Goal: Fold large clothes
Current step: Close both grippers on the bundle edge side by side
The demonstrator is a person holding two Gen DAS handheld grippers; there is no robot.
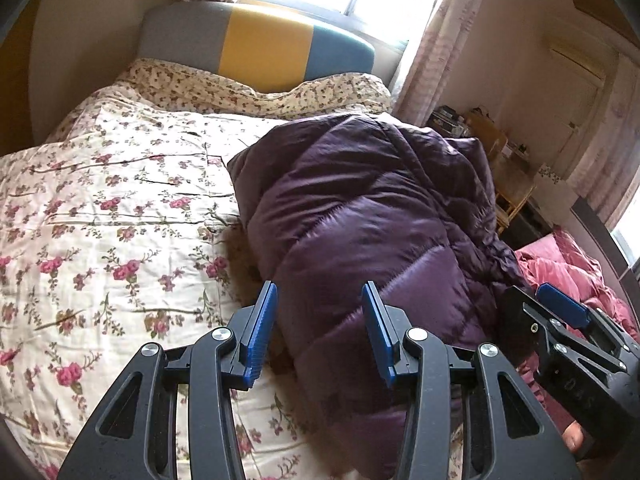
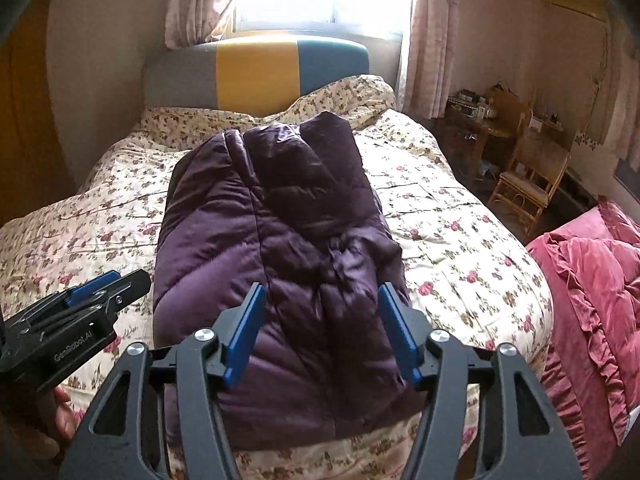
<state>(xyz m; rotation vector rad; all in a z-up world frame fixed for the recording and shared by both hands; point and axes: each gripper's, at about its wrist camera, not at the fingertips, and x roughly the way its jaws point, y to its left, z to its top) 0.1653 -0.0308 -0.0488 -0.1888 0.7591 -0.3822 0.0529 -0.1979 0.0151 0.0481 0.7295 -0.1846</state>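
A large purple quilted down coat [image 1: 360,216] lies lengthwise on the bed, its sides folded in to a long bundle; it also shows in the right wrist view [image 2: 272,240]. My left gripper [image 1: 320,296] is open and empty, above the coat's near left edge. My right gripper [image 2: 322,296] is open and empty, above the coat's near end. Each gripper shows in the other's view, the right one [image 1: 560,312] at the right, the left one [image 2: 100,284] at the left.
The bed has a floral quilt [image 1: 100,220] and a grey, yellow and blue headboard [image 2: 256,72] under a bright window. A pink ruffled cover [image 2: 592,288] lies at the right. A wicker chair [image 2: 528,184] and a cluttered wooden table [image 2: 488,120] stand beyond the bed's right side.
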